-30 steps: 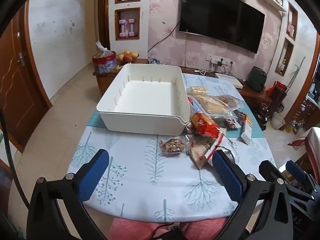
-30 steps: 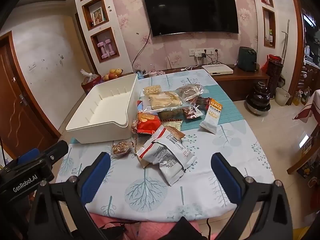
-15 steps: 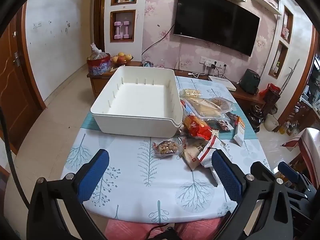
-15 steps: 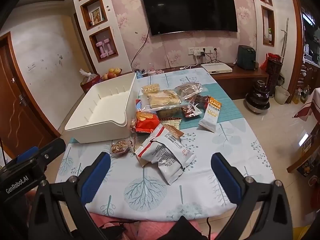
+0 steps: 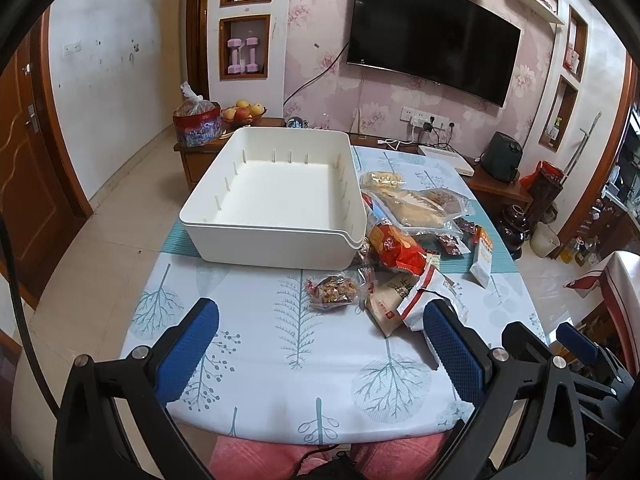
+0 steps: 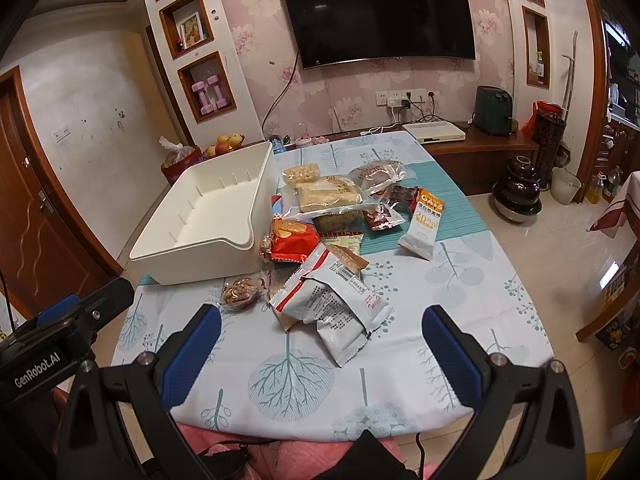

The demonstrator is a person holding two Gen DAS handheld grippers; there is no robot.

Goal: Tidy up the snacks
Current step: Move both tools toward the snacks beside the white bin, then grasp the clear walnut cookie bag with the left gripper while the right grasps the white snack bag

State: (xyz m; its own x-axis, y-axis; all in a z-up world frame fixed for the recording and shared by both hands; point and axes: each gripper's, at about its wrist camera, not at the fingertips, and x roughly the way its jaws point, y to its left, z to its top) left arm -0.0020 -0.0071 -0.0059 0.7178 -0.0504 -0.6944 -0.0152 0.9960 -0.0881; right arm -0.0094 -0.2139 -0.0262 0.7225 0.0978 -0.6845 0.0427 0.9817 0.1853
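We hold left gripper (image 5: 320,344) and right gripper (image 6: 322,344) wide apart, empty, above the table's (image 6: 460,304) near edge; snack packets (image 6: 336,308) lie piled beside the empty white bin (image 5: 276,200).

"GenRobot.AI" is printed on the left gripper (image 6: 60,344); "OATS" and "20" are read on a snack packet (image 6: 422,224).

White rectangular plastic bin (image 5: 276,204) sits upright, nothing inside, on the tree-print tabletop (image 5: 280,344). Right beside it sprawls the snack heap: a red-orange crinkly packet (image 6: 294,242) touching the bin's corner, a clear pouch of pale biscuits (image 6: 328,196) behind it, a small clear bag of nuts (image 6: 240,292) in front, and white printed wrappers (image 6: 336,304) lying flat nearest the edge.
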